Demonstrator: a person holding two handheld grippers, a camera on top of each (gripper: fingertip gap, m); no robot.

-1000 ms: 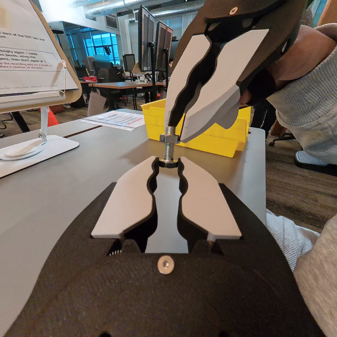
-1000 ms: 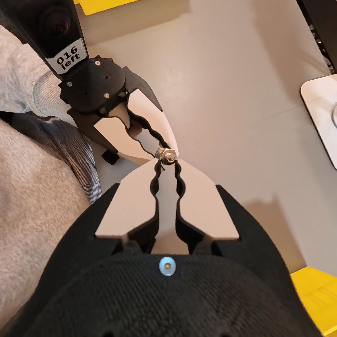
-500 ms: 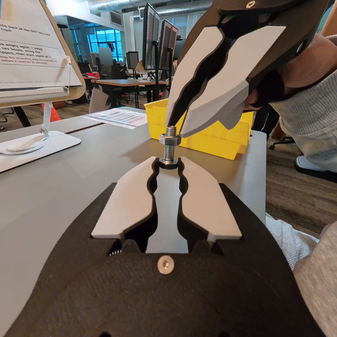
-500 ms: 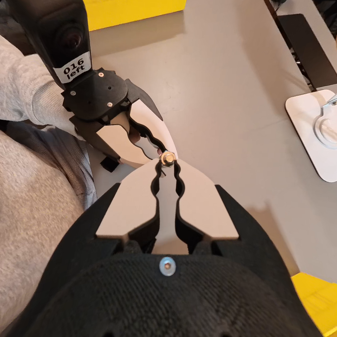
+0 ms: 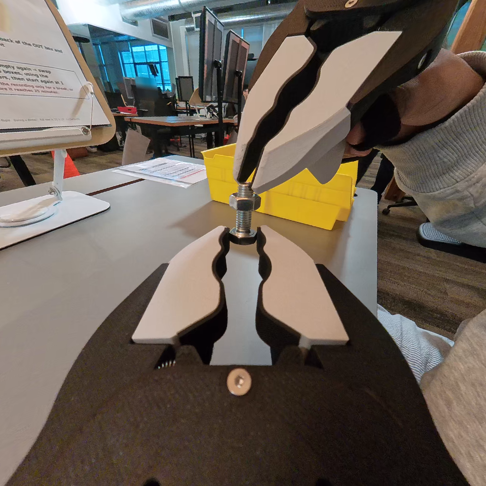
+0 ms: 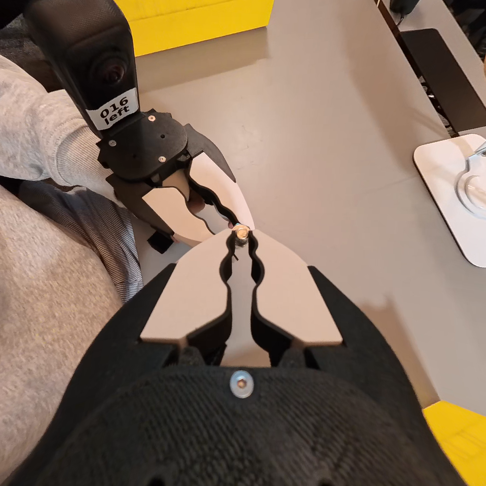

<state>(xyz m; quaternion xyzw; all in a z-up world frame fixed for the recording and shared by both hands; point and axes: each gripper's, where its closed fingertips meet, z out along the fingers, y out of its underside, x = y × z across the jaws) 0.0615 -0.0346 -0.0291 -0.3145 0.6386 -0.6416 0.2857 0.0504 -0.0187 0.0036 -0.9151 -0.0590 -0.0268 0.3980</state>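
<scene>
A steel bolt [image 5: 243, 218] stands upright just above the grey table [image 5: 92, 276]. My left gripper [image 5: 242, 232] is shut on its hex head at the bottom. A hex nut [image 5: 244, 201] sits on the thread near the top. My right gripper [image 5: 246, 184] comes down from above. Its fingers are nearly together and the tips pinch the threaded end just above the nut, clear of the nut itself. In the right wrist view my right gripper [image 6: 240, 232] frames the bolt end [image 6: 241, 233], and the left gripper [image 6: 232, 223] reaches in from the left.
A yellow bin [image 5: 302, 207] stands just behind the bolt; it also shows in the right wrist view [image 6: 200, 23]. Another yellow bin [image 6: 460, 434] is at the lower right. A white stand base [image 5: 52, 210] carries a sheet holder on the left. Papers [image 5: 163, 168] lie farther back. The table's right edge [image 5: 374, 236] is close. Both grippers' tips are close together, under 4 cm apart.
My right gripper was shut on the nut one second ago. It has let go of the nut and risen, and now sits at the bolt's top end. The left gripper held still.
</scene>
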